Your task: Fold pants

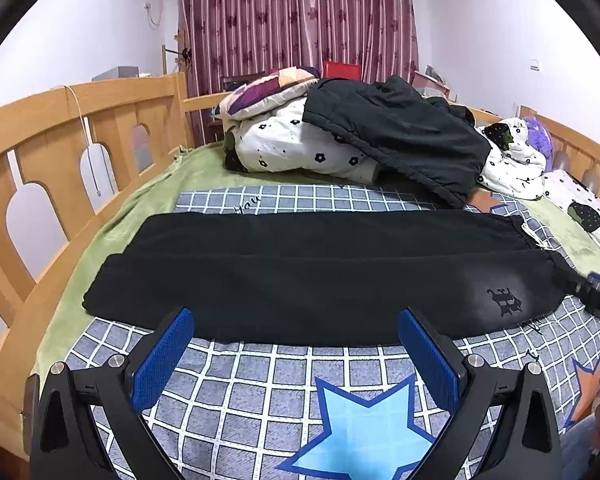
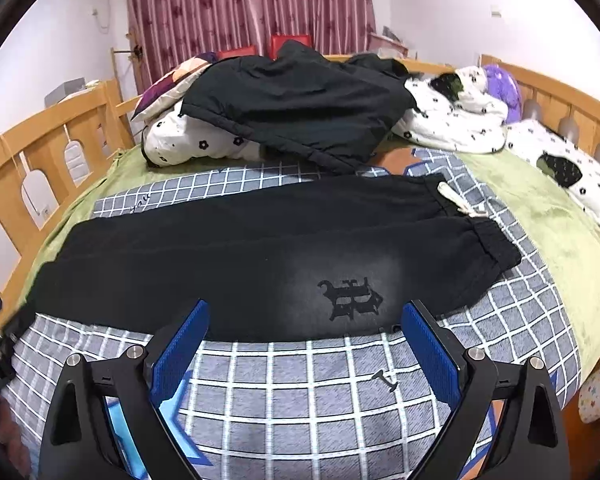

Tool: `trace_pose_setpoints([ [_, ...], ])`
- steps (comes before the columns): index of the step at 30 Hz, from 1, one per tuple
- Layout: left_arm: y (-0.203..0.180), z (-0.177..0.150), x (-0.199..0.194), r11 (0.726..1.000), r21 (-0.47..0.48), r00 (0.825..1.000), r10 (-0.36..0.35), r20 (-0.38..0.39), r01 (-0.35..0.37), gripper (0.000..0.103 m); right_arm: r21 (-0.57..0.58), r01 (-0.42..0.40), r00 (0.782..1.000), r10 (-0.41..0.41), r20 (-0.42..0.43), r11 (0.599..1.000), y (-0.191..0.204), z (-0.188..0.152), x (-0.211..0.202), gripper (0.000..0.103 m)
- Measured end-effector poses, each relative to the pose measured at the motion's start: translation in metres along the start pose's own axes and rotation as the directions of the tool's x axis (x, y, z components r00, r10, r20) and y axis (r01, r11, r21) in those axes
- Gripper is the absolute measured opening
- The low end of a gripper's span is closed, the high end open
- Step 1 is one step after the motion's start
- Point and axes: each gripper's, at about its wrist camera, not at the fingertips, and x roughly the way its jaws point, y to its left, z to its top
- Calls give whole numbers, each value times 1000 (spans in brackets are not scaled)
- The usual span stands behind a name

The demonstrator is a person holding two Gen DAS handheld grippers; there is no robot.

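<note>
Findings. The black pants (image 1: 316,272) lie flat across the middle of both frames on the checked blanket (image 1: 260,384), legs side by side, cuffs toward the left of frame, waistband (image 2: 480,236) at right with a white drawstring (image 2: 456,200) showing in the right wrist view. A printed emblem (image 2: 350,294) marks the near leg.

My left gripper (image 1: 296,344) hangs at the near hem, jaws spread wide, holding nothing. My right gripper (image 2: 305,344) sits likewise below the emblem, jaws wide apart and empty. Neither set of pads appears to touch the cloth.

Risks, as I judge them:
- A pinch at the near edge may catch the blanket together with the pants, since the two lie flush.
- The jaws may take only one layer, so the leg opens or slides during the fold.
- Uneven lift between my two sides would skew the crease.
- The drawstring may trail out of the fold.
- A dark jacket (image 1: 396,136) on the bedding (image 1: 296,148) in the upper centre lies near the far leg; an overreach could drag it.
</note>
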Motion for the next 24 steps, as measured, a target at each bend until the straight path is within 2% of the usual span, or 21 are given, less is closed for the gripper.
trace_pose_setpoints([
  [3,2,2,0,999,-31,1000,6,-12,-7,102,14,-56,998,55,32,998,-1,7,-8,94],
  [6,2,13,0,999,-29,998,-19,-61,17,94,26,-57,998,56,9,998,-7,5,-4,93],
  [9,7,36,-9,1000,-8,998,-14,-69,13,94,103,-153,987,157,-28,983,-25,11,-3,88],
  [10,11,45,-11,999,-15,997,-30,-67,29,94,102,-161,986,163,-20,982,-32,15,-5,88],
  [12,21,59,-12,998,-35,997,-54,-49,53,94,82,-127,992,128,0,988,-42,26,-10,88],
  [14,35,67,-4,998,-55,998,-38,-45,35,94,71,-107,994,107,7,992,-53,36,-8,88],
  [19,77,54,42,993,-115,997,12,-83,-21,94,7,-42,999,42,-21,999,-76,38,24,87],
  [24,116,16,93,982,-187,985,-16,-170,-16,92,8,-68,994,68,-91,998,-100,12,69,71],
])
